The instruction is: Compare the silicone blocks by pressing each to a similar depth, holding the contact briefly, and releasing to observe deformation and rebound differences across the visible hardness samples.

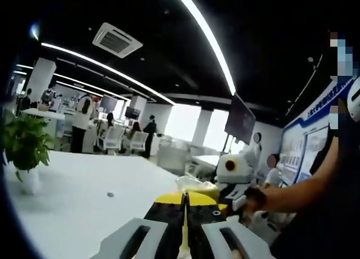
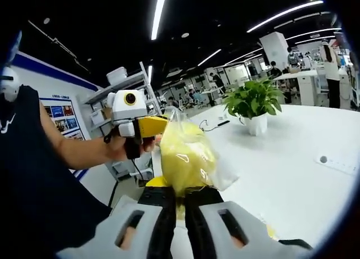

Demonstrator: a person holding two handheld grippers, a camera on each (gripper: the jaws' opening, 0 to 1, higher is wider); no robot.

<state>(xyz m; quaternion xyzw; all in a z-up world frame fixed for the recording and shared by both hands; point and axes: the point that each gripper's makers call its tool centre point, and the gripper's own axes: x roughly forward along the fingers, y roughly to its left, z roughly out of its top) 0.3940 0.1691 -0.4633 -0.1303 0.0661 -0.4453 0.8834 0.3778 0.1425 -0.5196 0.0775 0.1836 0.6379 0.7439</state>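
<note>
A clear plastic bag (image 2: 185,152) with soft yellow contents stretches between the two grippers. My right gripper (image 2: 180,201) is shut on its near end, the film bunched between the black jaws. In the right gripper view my left gripper (image 2: 160,124), held in a hand, comes in from the left and its yellow jaws meet the bag's far top corner. In the left gripper view my left gripper (image 1: 184,198) has its jaws closed together, with the bag (image 1: 197,185) just beyond the tips. My right gripper (image 1: 225,198) reaches in from the right there.
A wide white table (image 1: 84,208) (image 2: 292,163) lies below, with a potted plant (image 1: 25,146) (image 2: 254,104) and a small round fitting (image 1: 110,195) on it. The person's arm (image 1: 304,191) is at the side. Shelving (image 2: 126,85), desks and people stand behind.
</note>
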